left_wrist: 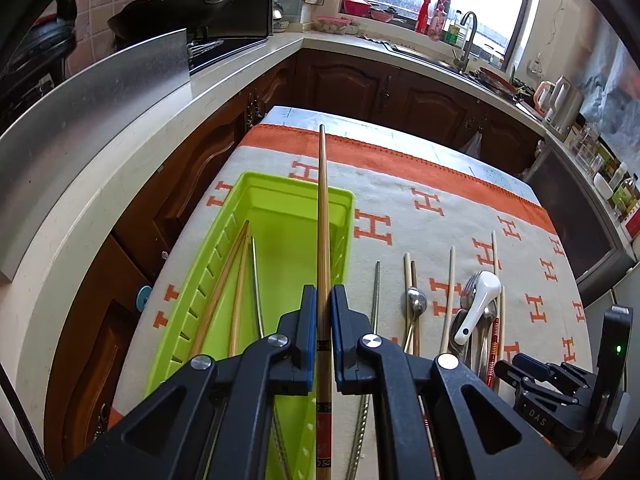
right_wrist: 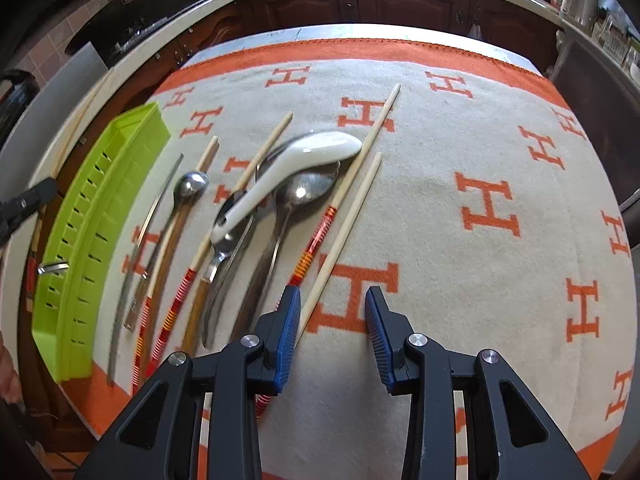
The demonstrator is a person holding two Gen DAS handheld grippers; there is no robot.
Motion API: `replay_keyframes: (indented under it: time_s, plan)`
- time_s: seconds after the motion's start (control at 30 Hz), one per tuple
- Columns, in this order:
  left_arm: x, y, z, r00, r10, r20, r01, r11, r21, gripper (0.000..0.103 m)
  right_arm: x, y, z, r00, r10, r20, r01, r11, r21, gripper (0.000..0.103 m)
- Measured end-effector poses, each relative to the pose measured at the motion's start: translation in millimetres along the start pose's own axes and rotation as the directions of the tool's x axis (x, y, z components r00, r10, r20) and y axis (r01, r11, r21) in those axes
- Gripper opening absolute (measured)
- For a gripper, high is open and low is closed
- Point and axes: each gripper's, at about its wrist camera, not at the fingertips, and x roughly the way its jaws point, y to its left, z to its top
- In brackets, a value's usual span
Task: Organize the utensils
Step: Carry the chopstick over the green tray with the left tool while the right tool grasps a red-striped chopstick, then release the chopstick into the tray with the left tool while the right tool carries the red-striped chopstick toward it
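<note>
My left gripper [left_wrist: 323,300] is shut on a wooden chopstick [left_wrist: 322,216] with a red-banded handle, held lengthwise above the lime green tray [left_wrist: 344,196]. The tray holds two wooden chopsticks [left_wrist: 228,284] and a metal one [left_wrist: 256,280]. My right gripper [right_wrist: 333,300] is open and empty, low over the cloth, beside a plain chopstick [right_wrist: 348,216]. A white ceramic spoon [right_wrist: 296,168] lies on metal spoons [right_wrist: 304,192] among chopsticks with red-striped handles [right_wrist: 320,232]. The green tray [right_wrist: 88,240] is at the left in the right wrist view.
The utensils lie on a beige cloth with orange H marks [right_wrist: 480,184] over a small table. Dark wood cabinets [left_wrist: 352,84] and a countertop [left_wrist: 100,168] surround it, with a sink and faucet [left_wrist: 466,36] at the back. The right gripper body [left_wrist: 568,392] shows at the lower right.
</note>
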Motion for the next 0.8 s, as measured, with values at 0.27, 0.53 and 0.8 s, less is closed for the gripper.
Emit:
replay_keyframes:
  time_s: [0.27, 0.53, 0.8]
  plan:
    - [2, 20, -5, 1.000, -0.003, -0.001, 0.003, 1.000, -0.017, 0.005, 2, 18, 0, 0.992, -0.124, 0.016, 0.124, 0.991, -0.057, 0.031]
    - [-8, 29, -11, 1.000, 0.028, 0.010, -0.028, 0.998, 0.051, 0.005, 2, 10, 7, 0.993, -0.114, -0.023, 0.115, 0.992, 0.049, 0.006]
    - [-9, 45, -16, 0.999, 0.034, -0.016, -0.033, 0.999, 0.039, 0.042, -44, 3, 16, 0.999, -0.031, 0.044, 0.025, 0.991, 0.130, 0.005]
